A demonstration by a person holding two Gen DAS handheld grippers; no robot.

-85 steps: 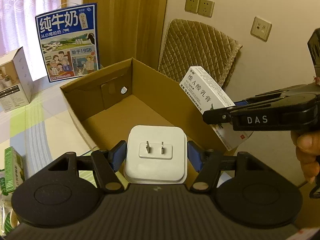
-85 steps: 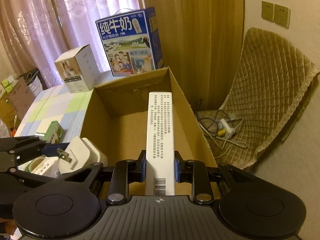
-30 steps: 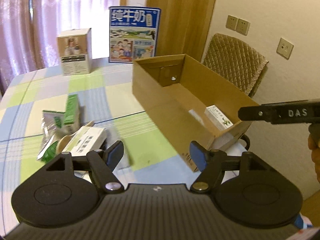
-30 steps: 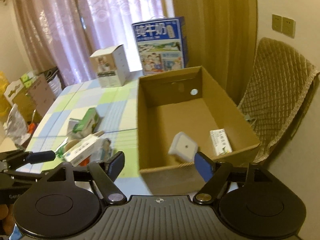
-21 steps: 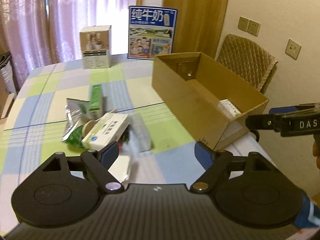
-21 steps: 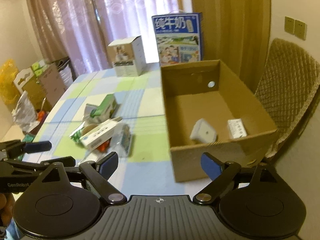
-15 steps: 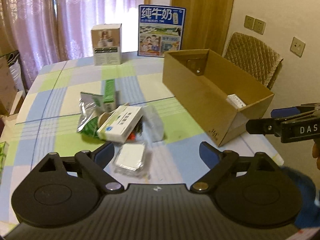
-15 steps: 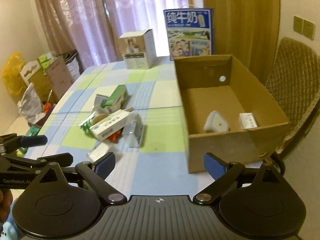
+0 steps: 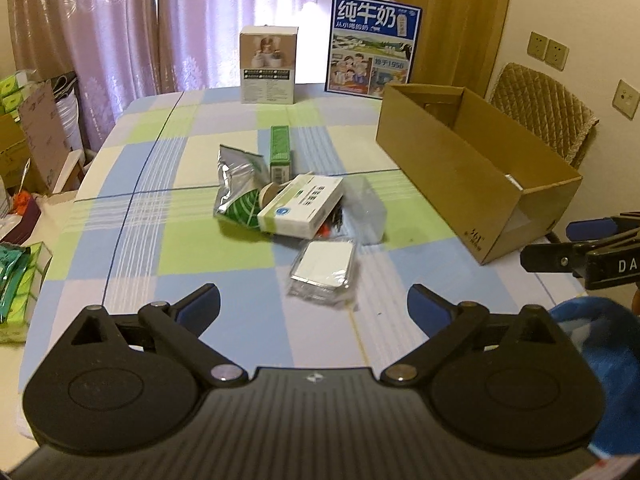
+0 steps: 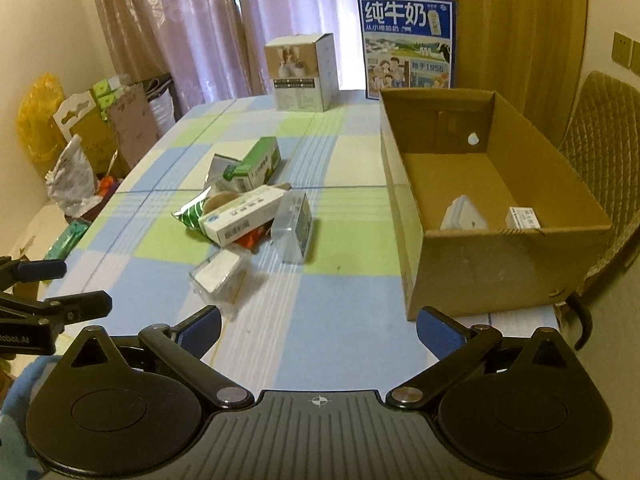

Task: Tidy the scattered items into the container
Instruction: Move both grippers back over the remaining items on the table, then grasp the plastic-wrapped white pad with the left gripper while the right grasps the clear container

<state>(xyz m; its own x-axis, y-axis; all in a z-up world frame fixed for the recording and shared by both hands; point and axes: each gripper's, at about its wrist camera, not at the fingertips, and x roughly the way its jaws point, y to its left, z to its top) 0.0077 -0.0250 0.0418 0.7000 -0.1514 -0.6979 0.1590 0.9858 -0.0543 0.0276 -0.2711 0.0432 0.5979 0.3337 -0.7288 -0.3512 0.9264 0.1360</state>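
The open cardboard box [image 10: 496, 264] stands at the table's right edge; it also shows in the left wrist view [image 9: 452, 168]. Inside it lie a white plug adapter [image 10: 464, 214] and a small white carton [image 10: 524, 218]. A pile lies mid-table: a white and green carton [image 9: 302, 204], a green box [image 9: 280, 152], a foil pouch [image 9: 236, 176], a clear plastic case [image 9: 366, 210] and a wrapped white pack [image 9: 326, 266]. My left gripper [image 9: 314, 306] is open and empty, held back from the pile. My right gripper [image 10: 318, 326] is open and empty, near the table's front edge.
A blue milk carton case [image 9: 374, 46] and a white product box [image 9: 269, 65] stand at the table's far edge. A quilted chair [image 10: 604, 136] is behind the cardboard box. Bags and boxes [image 10: 92, 136] crowd the floor at left. Green packs [image 9: 18, 280] sit at the table's left edge.
Both grippers let go of the plug adapter and the white carton into the box, then drew back from it toward the front of the table. Both are now open and empty.
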